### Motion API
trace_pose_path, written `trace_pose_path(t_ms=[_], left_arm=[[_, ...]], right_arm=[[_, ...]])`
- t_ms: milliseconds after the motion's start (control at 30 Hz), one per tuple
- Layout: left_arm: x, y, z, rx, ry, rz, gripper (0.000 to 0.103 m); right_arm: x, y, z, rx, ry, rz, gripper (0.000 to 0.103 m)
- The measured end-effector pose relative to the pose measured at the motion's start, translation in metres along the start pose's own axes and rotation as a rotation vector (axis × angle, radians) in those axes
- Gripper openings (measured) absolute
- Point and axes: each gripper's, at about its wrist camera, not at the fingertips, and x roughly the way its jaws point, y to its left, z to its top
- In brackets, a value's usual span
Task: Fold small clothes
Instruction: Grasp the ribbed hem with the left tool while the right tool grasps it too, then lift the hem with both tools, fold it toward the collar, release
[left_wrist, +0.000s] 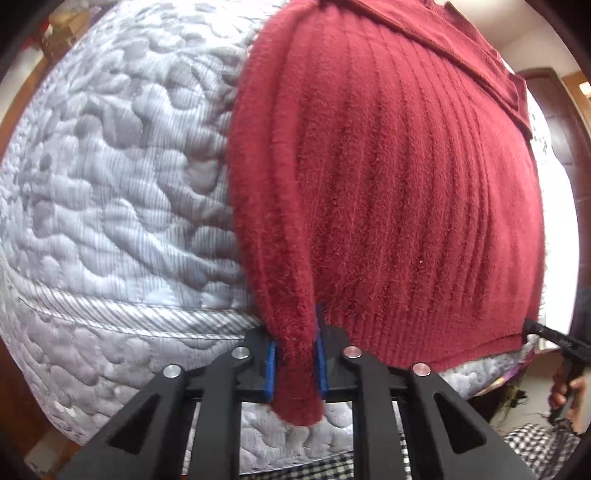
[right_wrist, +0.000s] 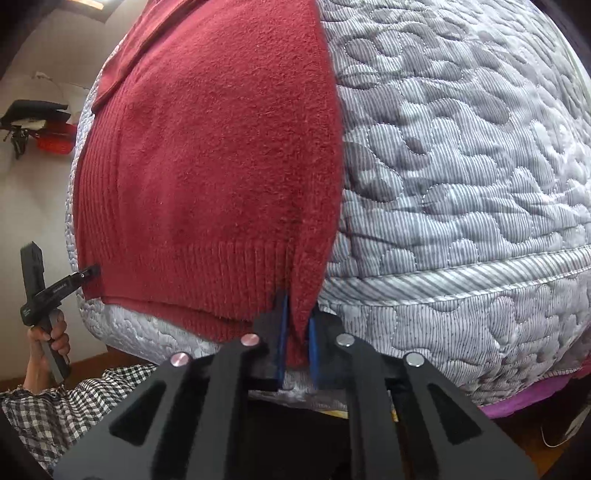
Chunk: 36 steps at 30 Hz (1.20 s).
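Red knit sweater (left_wrist: 388, 184) flat on quilted mattress (left_wrist: 110, 166); my left gripper (left_wrist: 297, 363) and right gripper (right_wrist: 297, 339) each pinch a hem corner (blue pads closed); next, lift both evenly and fold

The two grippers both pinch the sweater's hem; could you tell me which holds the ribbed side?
The left gripper; the red sweater above it is ribbed, not plain.
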Motion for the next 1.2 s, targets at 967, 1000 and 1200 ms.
trace_pose_path(t_ms=[967, 1000, 1200], left_arm=[[-0.068, 0.009, 0.152, -0.094, -0.173, -0.15, 0.013], [-0.061, 0.006, 0.16, -0.097, -0.167, -0.142, 0.013], [-0.04, 0.022, 0.176, -0.176, -0.11, -0.173, 0.017]], right_arm=[[-0.067, -0.001, 0.154, 0.058, -0.155, 0.245, 0.005], [-0.063, -0.004, 0.161, 0.067, -0.147, 0.248, 0.005], [-0.044, -0.021, 0.188, 0.134, -0.102, 0.233, 0.007]])
